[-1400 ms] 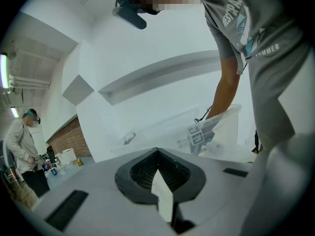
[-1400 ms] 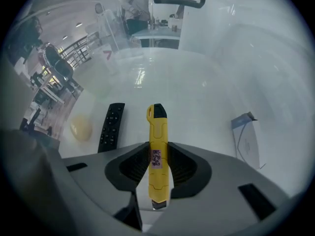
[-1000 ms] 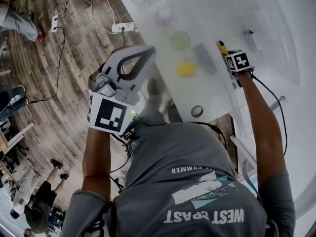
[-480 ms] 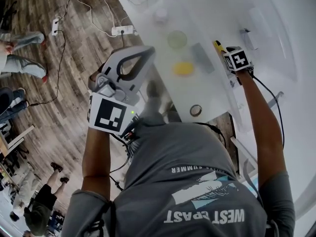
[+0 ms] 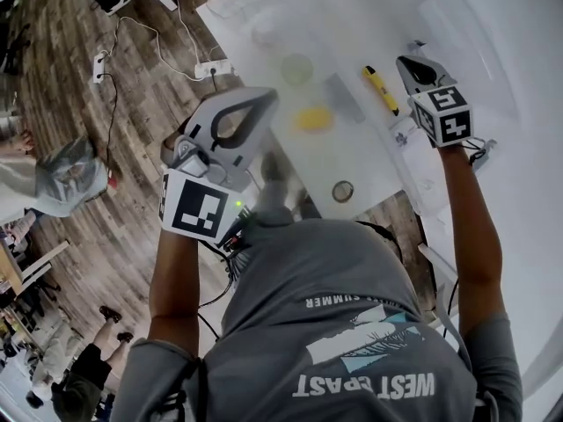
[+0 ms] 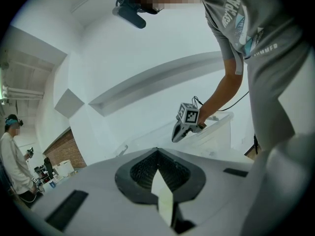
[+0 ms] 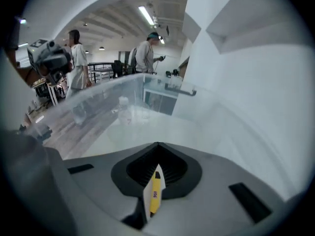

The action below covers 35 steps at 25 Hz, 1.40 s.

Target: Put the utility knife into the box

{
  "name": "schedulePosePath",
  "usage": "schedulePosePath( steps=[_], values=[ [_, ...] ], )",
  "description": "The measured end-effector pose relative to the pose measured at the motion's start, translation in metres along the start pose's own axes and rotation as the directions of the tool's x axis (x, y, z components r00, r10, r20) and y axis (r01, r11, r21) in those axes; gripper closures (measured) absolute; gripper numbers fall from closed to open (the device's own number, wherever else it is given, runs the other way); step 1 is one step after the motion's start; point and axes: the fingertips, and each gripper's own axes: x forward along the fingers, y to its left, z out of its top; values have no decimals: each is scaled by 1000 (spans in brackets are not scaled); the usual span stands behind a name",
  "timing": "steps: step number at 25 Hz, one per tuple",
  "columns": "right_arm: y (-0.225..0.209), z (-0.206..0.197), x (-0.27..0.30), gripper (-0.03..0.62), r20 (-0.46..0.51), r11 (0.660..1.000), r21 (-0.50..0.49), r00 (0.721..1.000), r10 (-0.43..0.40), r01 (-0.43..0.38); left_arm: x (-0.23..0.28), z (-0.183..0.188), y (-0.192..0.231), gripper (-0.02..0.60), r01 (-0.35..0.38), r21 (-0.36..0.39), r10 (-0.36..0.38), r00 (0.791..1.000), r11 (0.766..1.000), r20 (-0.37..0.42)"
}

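At the left, the left gripper is hanging by the near edge of the white table, partly over the wooden floor; in its own view its jaws are pressing together with nothing between them. Going rightward across the table, 1 pale green disc, 1 yellow disc and 1 grey flat block are lying near one another, and 1 tape ring is sitting closer to the person. The yellow utility knife is lying flat on the table, outside the clear box, just left of the right gripper and apart from it. That gripper's jaws have just been closing and are meeting with nothing pinched; in the right gripper view the knife is only showing through the slit behind the tips. The box is standing at the table's right end, beside the right gripper
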Motion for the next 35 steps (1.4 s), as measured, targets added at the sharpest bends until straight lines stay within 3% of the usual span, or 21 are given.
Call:
schedulePosePath(
  steps=[5,14,19,26,35],
  values=[
    [15,51,-75,583,197,1000,-19,980,-20,24,4,16,-18,574,27,27,-27,1000,999,12],
    [69,103,-200,583,472,993,-116,881,29,30,11,61,-63,574,71,76,-75,996,995,48],
    [100,115,-238,583,507,988,-153,860,53,29,6,78,-71,574,85,92,-91,994,992,65],
    [142,105,-281,585,480,978,-206,873,82,22,-11,104,-91,574,82,109,-91,992,991,86],
    [177,71,-312,585,517,973,-232,847,122,1,-21,107,-137,574,71,143,-83,993,987,81]
  ],
)
